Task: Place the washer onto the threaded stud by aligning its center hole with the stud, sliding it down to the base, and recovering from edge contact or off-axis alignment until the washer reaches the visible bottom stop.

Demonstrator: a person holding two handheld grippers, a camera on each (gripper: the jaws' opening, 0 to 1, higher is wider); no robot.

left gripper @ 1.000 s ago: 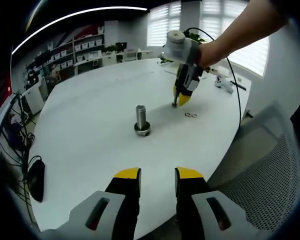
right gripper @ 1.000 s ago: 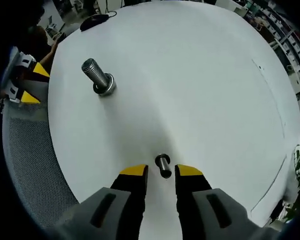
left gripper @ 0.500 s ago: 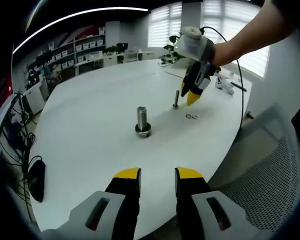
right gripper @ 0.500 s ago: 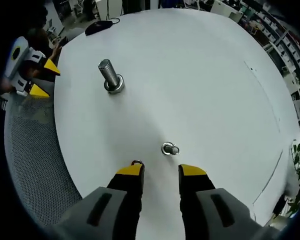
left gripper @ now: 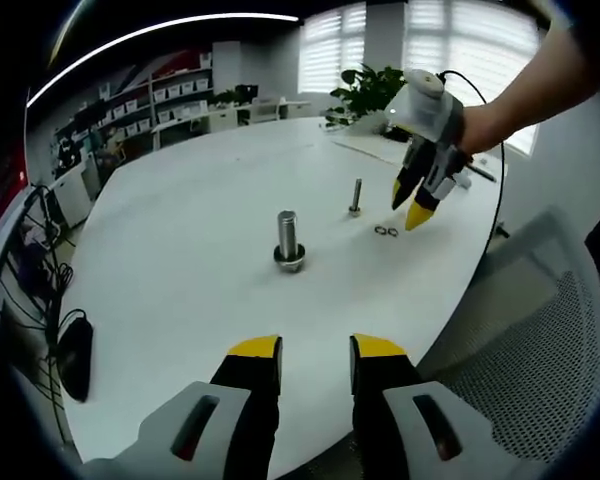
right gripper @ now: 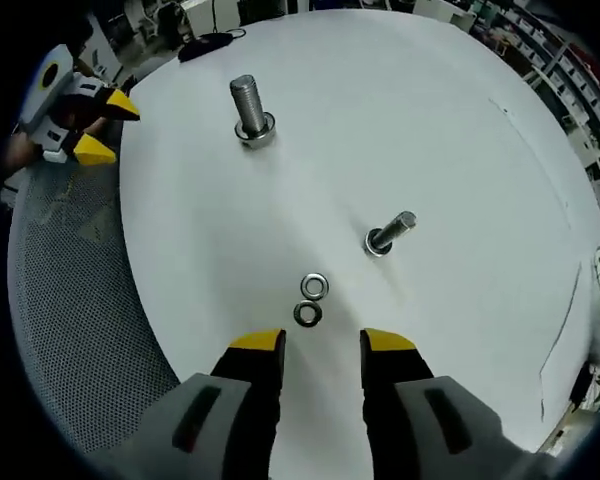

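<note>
Washers [right gripper: 311, 299] lie on table just ahead of right gripper's [right gripper: 322, 343] parted, empty fingers.

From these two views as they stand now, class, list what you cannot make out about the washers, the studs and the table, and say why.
- Two loose washers: size against either stud, too small in both views.
- Thin stud: whether a washer sits at its base, too small.
- Thick stud: base ring, nut or washer, too small.
- Table: far edge cut off in the right gripper view.
- Shelves: contents blurred in the left gripper view.
</note>
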